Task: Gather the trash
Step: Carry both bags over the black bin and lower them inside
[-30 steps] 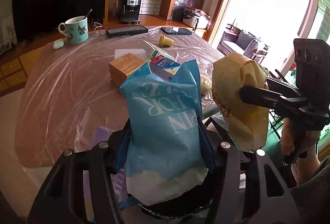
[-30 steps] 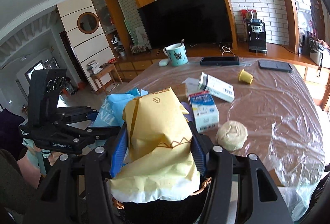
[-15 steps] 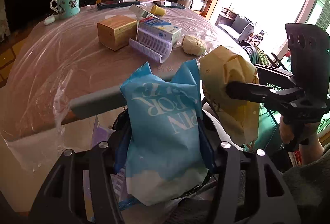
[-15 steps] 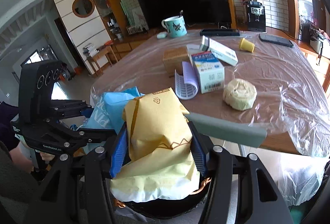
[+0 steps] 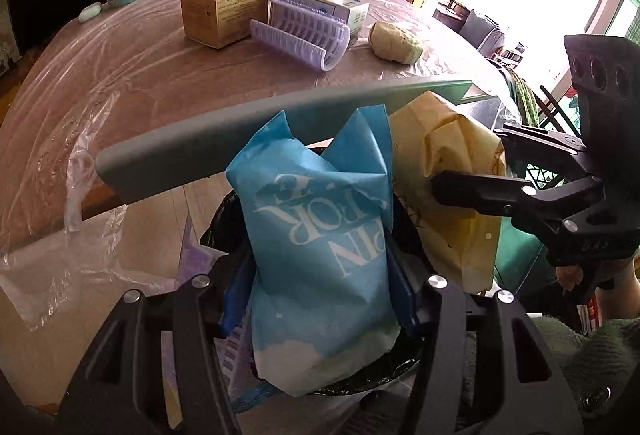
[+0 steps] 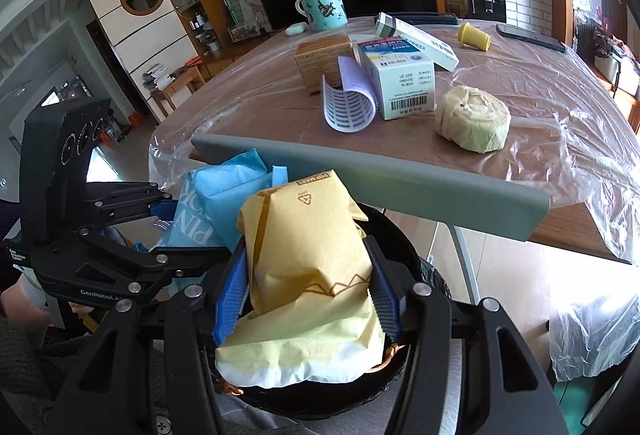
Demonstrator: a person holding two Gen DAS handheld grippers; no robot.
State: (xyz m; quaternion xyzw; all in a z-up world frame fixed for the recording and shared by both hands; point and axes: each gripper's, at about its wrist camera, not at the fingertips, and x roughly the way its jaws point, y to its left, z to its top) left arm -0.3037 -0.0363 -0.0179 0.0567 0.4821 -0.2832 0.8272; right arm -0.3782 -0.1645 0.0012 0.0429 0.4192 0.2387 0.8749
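Observation:
My left gripper [image 5: 320, 275] is shut on a blue paper wrapper [image 5: 320, 235] with white letters. My right gripper [image 6: 308, 283] is shut on a yellow paper wrapper [image 6: 308, 247]. Both wrappers hang side by side just over a trash bin with a black liner [image 6: 404, 247], below the table edge. The right gripper shows in the left wrist view [image 5: 472, 191], and the left gripper shows in the right wrist view [image 6: 168, 231]. On the table lie a crumpled beige paper ball [image 6: 472, 123] and a curled lilac plastic strip [image 6: 350, 103].
A grey chair back [image 6: 372, 183] stands between the bin and the plastic-covered table [image 5: 132, 75]. On the table are a brown box [image 5: 224, 11], a white and blue medicine box [image 6: 400, 75], a teal mug [image 6: 322, 11], a yellow cap [image 6: 474, 37] and a phone [image 6: 528, 37].
Both grippers have come down and back from over the table to below its edge, over the bin, each still holding its wrapper. The chair back has come into view.

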